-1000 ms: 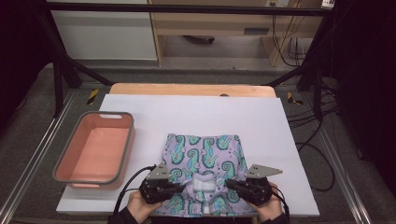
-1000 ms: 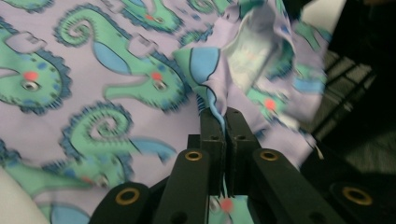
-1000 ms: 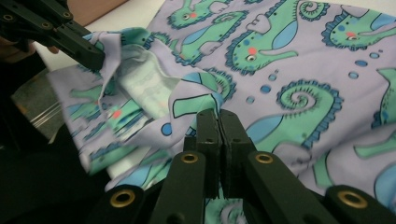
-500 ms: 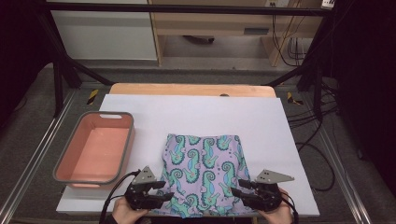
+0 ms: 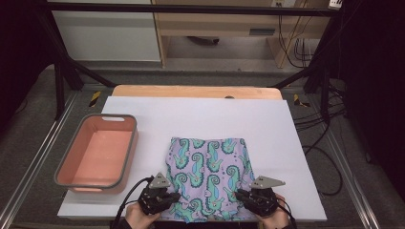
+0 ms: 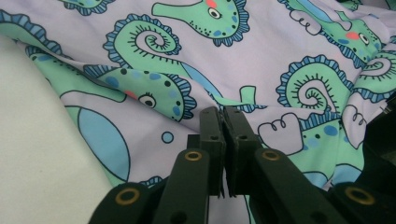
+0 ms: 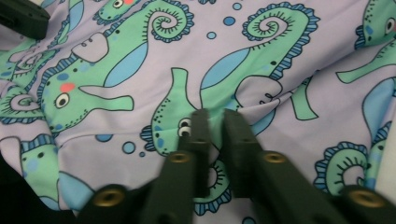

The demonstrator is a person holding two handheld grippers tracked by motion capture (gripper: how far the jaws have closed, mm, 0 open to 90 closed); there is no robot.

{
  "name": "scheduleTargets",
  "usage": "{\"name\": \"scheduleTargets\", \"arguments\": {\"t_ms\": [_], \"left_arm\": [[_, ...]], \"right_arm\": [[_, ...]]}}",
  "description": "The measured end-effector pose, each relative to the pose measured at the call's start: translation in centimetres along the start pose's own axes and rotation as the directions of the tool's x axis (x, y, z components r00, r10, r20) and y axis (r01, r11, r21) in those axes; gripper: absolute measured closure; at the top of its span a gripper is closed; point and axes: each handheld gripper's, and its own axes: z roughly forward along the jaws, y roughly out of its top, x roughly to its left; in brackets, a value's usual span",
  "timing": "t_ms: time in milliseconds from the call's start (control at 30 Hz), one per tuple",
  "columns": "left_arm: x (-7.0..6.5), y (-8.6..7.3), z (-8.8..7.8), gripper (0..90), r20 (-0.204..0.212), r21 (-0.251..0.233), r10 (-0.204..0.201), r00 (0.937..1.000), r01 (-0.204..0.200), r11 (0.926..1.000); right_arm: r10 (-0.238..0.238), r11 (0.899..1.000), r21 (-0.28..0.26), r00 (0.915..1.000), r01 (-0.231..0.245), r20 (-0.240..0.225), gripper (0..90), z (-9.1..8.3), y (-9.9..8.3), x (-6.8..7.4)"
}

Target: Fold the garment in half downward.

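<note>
Meanwhile, both grippers work the near edge of a seahorse-print garment (image 5: 206, 179) on the white worktop (image 5: 200, 119). Seen along its own jaws, the left gripper (image 6: 222, 120) has them pressed together; whether a fold of the lilac fabric is caught between them cannot be told, though the tips sit right on the cloth. The right gripper (image 7: 213, 122) shows a narrow slit between its jaws, with a ridge of fabric rising just at the tips, which suggests a light pinch rather than a firm one.

From above, the left gripper (image 5: 157, 198) sits at the garment's near left corner and the right gripper (image 5: 260, 200) at its near right corner, each in a hand coming in over the worktop's near edge. The garment lies mostly flat, near the middle of the near edge, its far hem straight and its near part rumpled.

A salmon-pink tub (image 5: 98, 152) with a grey rim stands empty beside the worktop's left edge, close to the cloth.

Judging by this, the spreading looks largely done; any folding, and moving the garment to the tub, appears yet to come.
</note>
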Motion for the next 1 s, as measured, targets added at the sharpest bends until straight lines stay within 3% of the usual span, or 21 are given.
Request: {"name": "scheduleTargets", "arguments": {"t_ms": [100,233,300,367,467,600,700,800,1000], "left_arm": [[-0.3,0.1,-0.4,87.7,0.001,-0.005,0.004,1.0000,-0.004,1.0000],[-1.2,-0.1,-0.9,87.6,0.033,-0.007,0.029,0.9990,-0.029,0.9996],[-1.6,-0.1,-0.6,87.1,0.013,0.007,0.062,0.9980,-0.062,0.9980],[-1.4,-0.1,-0.3,85.2,-0.005,0.020,0.069,0.9976,-0.068,0.9974],[-0.5,0.0,-0.5,72.1,-0.009,0.007,0.057,0.9983,-0.057,0.9984],[0.5,0.7,-1.0,47.4,-0.051,-0.043,0.064,0.9966,-0.067,0.9968],[1.7,1.5,-1.5,34.5,-0.064,-0.108,0.057,0.9963,-0.063,0.9921],[3.1,2.4,-1.6,25.4,-0.099,-0.147,0.056,0.9935,-0.071,0.9866],[5.5,3.6,-1.5,14.8,-0.127,-0.176,0.013,0.9918,-0.035,0.9837]], "right_arm": [[-0.017,1.000,0.003,0.9998,0.017,0.012,88.2,-0.5,0.1,0.0],[0.004,1.000,-0.019,0.9998,-0.004,0.019,88.2,-2.0,0.1,-0.6],[0.013,1.000,-0.006,0.9999,-0.013,0.011,87.6,-2.3,-0.2,-0.6],[0.000,1.000,0.012,0.9999,0.000,0.012,86.6,-2.0,-0.4,-0.5],[-0.007,1.000,0.011,1.0000,0.007,0.007,73.6,-1.9,-0.2,-0.6],[-0.010,0.999,-0.049,0.9998,0.010,0.015,55.2,-2.0,0.7,-1.1],[-0.015,0.994,-0.104,0.9998,0.016,0.014,41.3,-1.9,1.9,-1.8],[-0.028,0.987,-0.157,0.9994,0.031,0.023,27.9,-1.5,2.9,-2.6],[-0.031,0.982,-0.187,0.9987,0.038,0.040,18.3,-0.4,4.7,-4.4]]}}
